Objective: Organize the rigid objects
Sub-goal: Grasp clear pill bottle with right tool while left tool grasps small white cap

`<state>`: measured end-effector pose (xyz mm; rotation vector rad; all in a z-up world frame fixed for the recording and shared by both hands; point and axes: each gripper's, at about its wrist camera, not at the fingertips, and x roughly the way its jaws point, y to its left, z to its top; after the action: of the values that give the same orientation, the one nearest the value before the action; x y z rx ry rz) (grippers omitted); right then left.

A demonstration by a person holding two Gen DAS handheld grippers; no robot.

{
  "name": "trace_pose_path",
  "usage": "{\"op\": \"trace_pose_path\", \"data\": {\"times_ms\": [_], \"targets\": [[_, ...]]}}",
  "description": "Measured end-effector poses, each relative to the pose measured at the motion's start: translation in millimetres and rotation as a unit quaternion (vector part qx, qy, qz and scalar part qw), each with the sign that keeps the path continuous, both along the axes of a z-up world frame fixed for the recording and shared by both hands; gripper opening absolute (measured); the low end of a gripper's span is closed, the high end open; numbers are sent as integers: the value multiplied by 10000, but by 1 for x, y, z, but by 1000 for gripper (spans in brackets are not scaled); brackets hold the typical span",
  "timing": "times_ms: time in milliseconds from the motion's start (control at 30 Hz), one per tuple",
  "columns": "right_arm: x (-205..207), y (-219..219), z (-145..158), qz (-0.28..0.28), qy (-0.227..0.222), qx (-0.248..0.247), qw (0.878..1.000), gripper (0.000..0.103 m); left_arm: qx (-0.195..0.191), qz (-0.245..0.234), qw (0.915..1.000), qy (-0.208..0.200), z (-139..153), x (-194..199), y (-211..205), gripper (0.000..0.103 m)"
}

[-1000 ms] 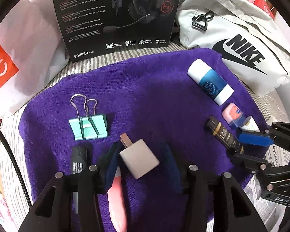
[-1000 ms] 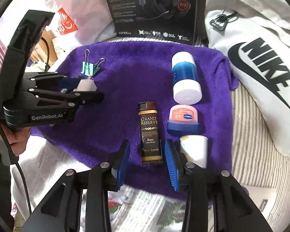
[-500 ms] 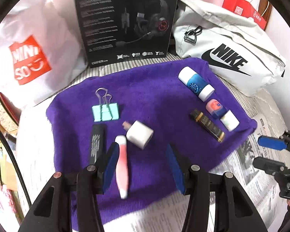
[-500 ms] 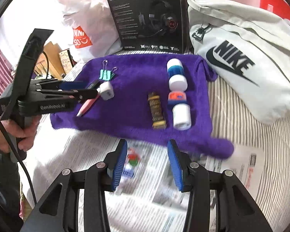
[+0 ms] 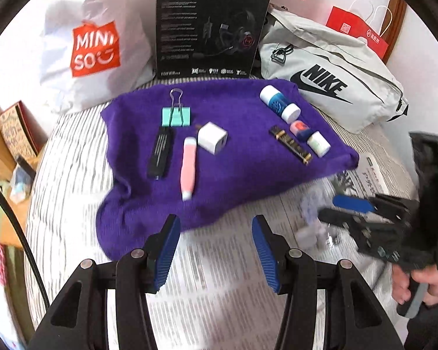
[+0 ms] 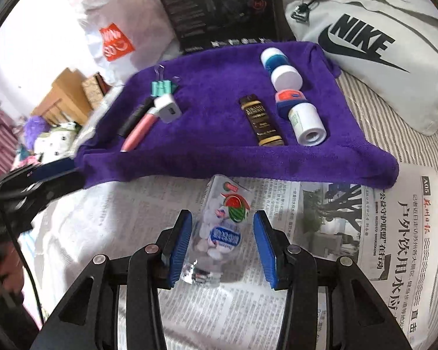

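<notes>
Purple towel (image 6: 219, 134) lies spread on a striped bed, and small things sit on it in two groups. On the left side are a green binder clip (image 5: 176, 116), a black stick (image 5: 160, 157), a pink tube (image 5: 188, 166) and a white plug cube (image 5: 212, 137). The cube touches the far end of the pink tube. On the right side, a dark brown tube (image 6: 261, 122) lies alone, and just right of it three things lie in a line from far to near: a blue and white bottle (image 6: 280, 68), a little pink and blue jar (image 6: 290, 99) and a white bottle (image 6: 306, 122).

Newspaper (image 6: 394, 233) covers the bed in front of the towel. A clear candy bottle (image 6: 222, 227) with white and pink pieces inside lies on the paper. The right gripper (image 6: 223, 246) has its blue pads on both sides of this bottle. The pads are spread apart and there is a gap on the right side, so it is not squeezing.

The left gripper (image 5: 216, 252) hangs over the near edge of the towel and the paper. Its pads are wide apart with nothing between them.

Far behind stand a white shop bag (image 5: 93, 46), a black headset box (image 5: 210, 29) and a grey Nike bag (image 5: 330, 84).
</notes>
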<state>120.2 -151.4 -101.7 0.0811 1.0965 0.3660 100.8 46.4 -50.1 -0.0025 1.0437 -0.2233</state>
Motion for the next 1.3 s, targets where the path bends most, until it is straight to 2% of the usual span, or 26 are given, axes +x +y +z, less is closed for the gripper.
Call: {"op": "trace_pose_path", "data": {"times_ms": [100, 300, 500, 633, 800, 900, 1133, 1300], "targets": [[-1, 8, -4, 125, 115, -120, 9998, 44, -111, 63, 9999, 46, -5, -8, 5, 49], [3, 19, -11, 158, 54, -497, 9986, 44, -349, 104, 9992, 152, -19, -17, 9, 49], [5, 32, -17, 238, -133, -954, 9951, 44, -468, 127, 9986, 204, -24, -22, 13, 49], [2, 30, -16, 302, -98, -1166, 9927, 43, -479, 145, 9985, 228, -28, -25, 15, 49], [6, 31, -20, 306, -242, -1161, 9925, 45, -473, 124, 9984, 293, -33, -23, 10, 49], [3, 26, -20, 350, -273, -1082, 9931, 43, -457, 129, 9984, 321, -34, -23, 4, 49], [-18, -13, -9, 273, -171, -802, 9963, 42, -498, -91, 9983, 304, -32, -22, -22, 49], [-32, -38, -2, 99, -192, -695, 9973, 42, -281, -245, 9986, 363, -41, -12, -46, 49]]}}
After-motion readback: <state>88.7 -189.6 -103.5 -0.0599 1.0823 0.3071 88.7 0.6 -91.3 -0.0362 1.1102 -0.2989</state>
